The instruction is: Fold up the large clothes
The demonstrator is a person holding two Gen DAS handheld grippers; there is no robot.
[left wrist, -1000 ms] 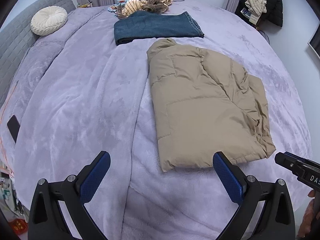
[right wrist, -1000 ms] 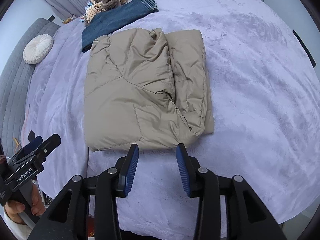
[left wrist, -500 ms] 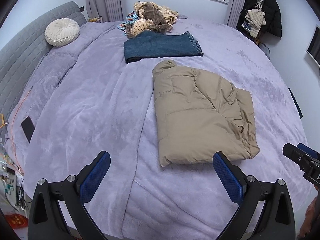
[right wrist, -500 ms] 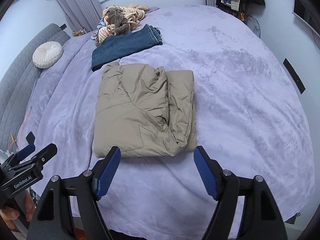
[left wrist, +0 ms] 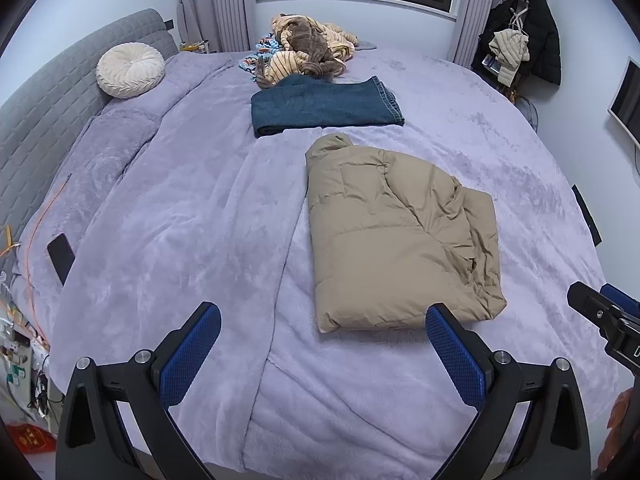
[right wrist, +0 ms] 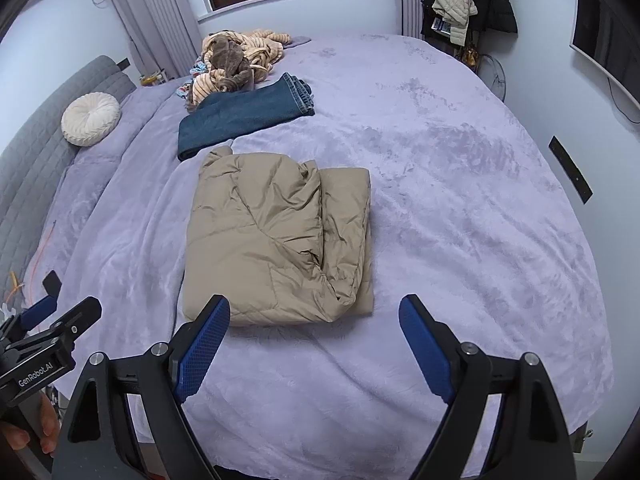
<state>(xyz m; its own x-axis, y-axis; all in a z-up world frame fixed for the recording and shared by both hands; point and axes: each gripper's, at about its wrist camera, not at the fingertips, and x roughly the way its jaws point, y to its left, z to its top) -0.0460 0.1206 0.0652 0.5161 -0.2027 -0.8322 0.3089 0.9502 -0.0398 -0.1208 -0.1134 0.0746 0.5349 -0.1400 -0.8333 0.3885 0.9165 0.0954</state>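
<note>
A tan puffer jacket (left wrist: 396, 236) lies folded into a rectangle on the lilac bed cover (left wrist: 180, 216); it also shows in the right wrist view (right wrist: 276, 236). My left gripper (left wrist: 320, 326) is open and empty, held above the bed's near edge, left of the jacket's near hem. My right gripper (right wrist: 314, 320) is open and empty, just short of the jacket's near hem. Each gripper shows at the edge of the other's view.
Folded blue jeans (left wrist: 324, 106) lie beyond the jacket. A heap of striped and brown clothes (left wrist: 308, 50) sits at the far side. A round cream cushion (left wrist: 130, 70) rests by the grey headboard. A black phone (left wrist: 60, 258) lies at the bed's left edge.
Both grippers have pulled back and risen away from the jacket. My right gripper has opened from nearly shut to wide. The jacket lies unmoved.
</note>
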